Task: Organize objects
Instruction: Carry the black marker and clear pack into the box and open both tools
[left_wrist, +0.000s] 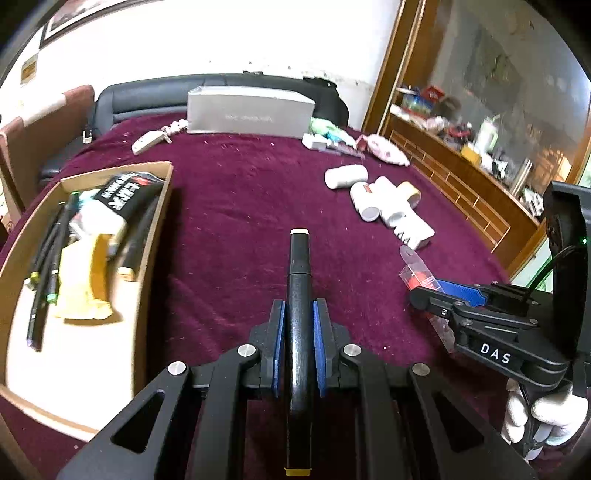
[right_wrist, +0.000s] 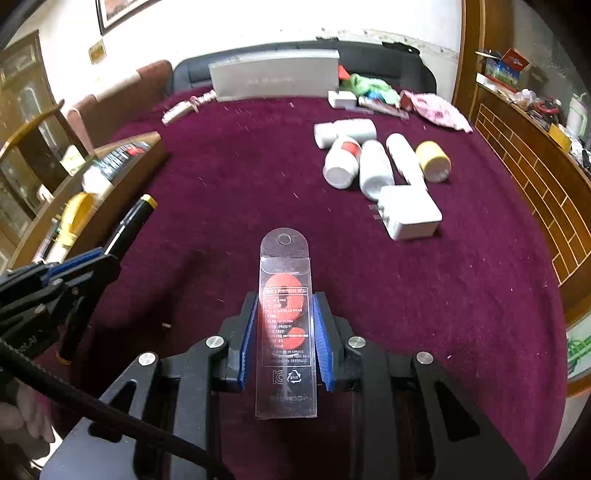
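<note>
My left gripper (left_wrist: 298, 308) is shut on a black marker (left_wrist: 299, 266), which points forward over the maroon cloth, its pale cap away from me. To its left stands an open cardboard box (left_wrist: 157, 229) holding several pens, a yellow item and a black packet. My right gripper (right_wrist: 284, 301) is shut on a clear plastic package (right_wrist: 284, 258) with red pieces inside, held above the cloth. In the left wrist view the right gripper (left_wrist: 424, 295) is low on the right. In the right wrist view the left gripper (right_wrist: 98, 258) and the marker (right_wrist: 133, 221) are at the left, beside the box (right_wrist: 125, 173).
Several white bottles (right_wrist: 373, 166), a yellow-lidded one (right_wrist: 434, 160) and a white charger (right_wrist: 412, 214) lie at right of centre. A grey box (right_wrist: 275, 79), a white remote (left_wrist: 147, 142) and cloth items line the far edge. A wooden cabinet (right_wrist: 532, 192) borders the right.
</note>
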